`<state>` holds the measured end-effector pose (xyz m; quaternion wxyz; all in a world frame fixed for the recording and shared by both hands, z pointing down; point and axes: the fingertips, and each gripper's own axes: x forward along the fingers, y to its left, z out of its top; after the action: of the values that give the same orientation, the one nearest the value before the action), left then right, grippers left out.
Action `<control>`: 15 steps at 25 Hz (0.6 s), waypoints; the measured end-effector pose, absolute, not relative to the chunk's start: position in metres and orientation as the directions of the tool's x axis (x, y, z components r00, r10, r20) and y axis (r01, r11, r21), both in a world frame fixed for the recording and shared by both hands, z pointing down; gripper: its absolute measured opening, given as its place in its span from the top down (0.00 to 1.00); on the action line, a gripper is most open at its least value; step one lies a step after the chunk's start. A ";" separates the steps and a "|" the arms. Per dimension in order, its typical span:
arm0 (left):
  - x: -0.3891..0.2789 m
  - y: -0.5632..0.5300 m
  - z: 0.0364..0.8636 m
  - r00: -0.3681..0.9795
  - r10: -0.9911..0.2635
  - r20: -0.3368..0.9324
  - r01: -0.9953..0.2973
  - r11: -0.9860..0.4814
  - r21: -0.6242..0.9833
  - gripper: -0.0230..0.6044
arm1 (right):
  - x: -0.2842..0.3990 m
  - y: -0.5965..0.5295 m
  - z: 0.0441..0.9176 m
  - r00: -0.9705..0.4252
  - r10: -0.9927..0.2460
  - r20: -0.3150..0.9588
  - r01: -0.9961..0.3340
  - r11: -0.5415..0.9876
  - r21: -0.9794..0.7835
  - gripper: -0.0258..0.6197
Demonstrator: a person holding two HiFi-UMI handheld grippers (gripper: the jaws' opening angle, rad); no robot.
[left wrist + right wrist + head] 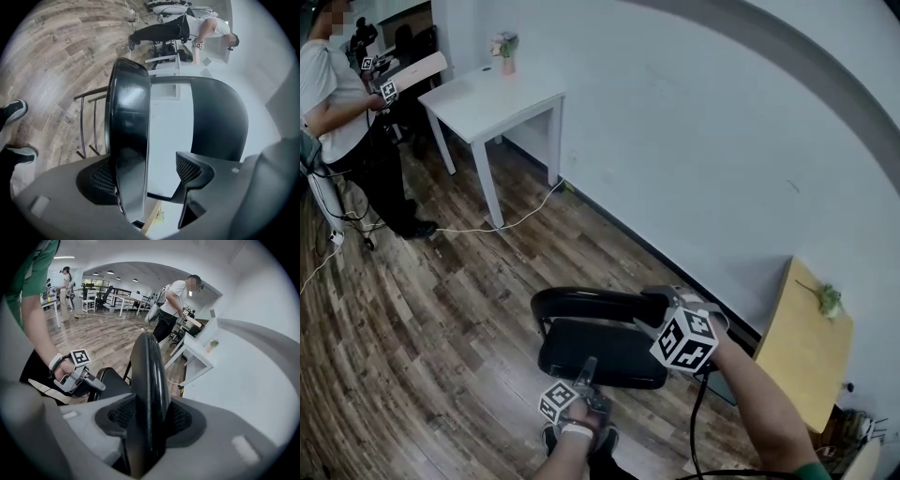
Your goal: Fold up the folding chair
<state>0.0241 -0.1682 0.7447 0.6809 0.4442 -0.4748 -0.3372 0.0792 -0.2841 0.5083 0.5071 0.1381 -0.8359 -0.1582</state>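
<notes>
The black folding chair stands by the wall, with its seat (600,354) below its curved backrest (591,302). My right gripper (654,307) is shut on the backrest's right end; in the right gripper view both pads (180,418) press the backrest's edge (149,366). My left gripper (586,370) is at the seat's front edge. In the left gripper view the seat (126,140) lies between the jaws of the left gripper (147,173), against the left pad (101,178). A gap separates it from the other pad, so that gripper is open.
A white wall (722,141) runs just behind the chair. A white table (487,94) stands at the back, with a person (337,112) beside it. A cable (525,216) crosses the wood floor. A wooden tabletop (806,347) is at the right.
</notes>
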 end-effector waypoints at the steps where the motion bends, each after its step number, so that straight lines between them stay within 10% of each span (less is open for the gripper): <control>1: 0.023 -0.182 0.736 0.320 -0.884 0.342 0.039 0.373 0.927 0.38 | 0.078 -0.284 0.505 -0.447 -0.395 0.802 -0.070 0.910 0.409 0.66; 15: 0.030 -0.303 0.688 0.393 -0.863 0.317 -0.005 0.343 0.939 0.35 | 0.081 -0.327 0.485 -0.444 -0.448 0.776 -0.068 0.881 0.469 0.66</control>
<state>0.0303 -0.3033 0.6882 0.6831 0.4797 -0.4524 -0.3140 0.0808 -0.3265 0.4850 0.5038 0.1556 -0.8285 -0.1885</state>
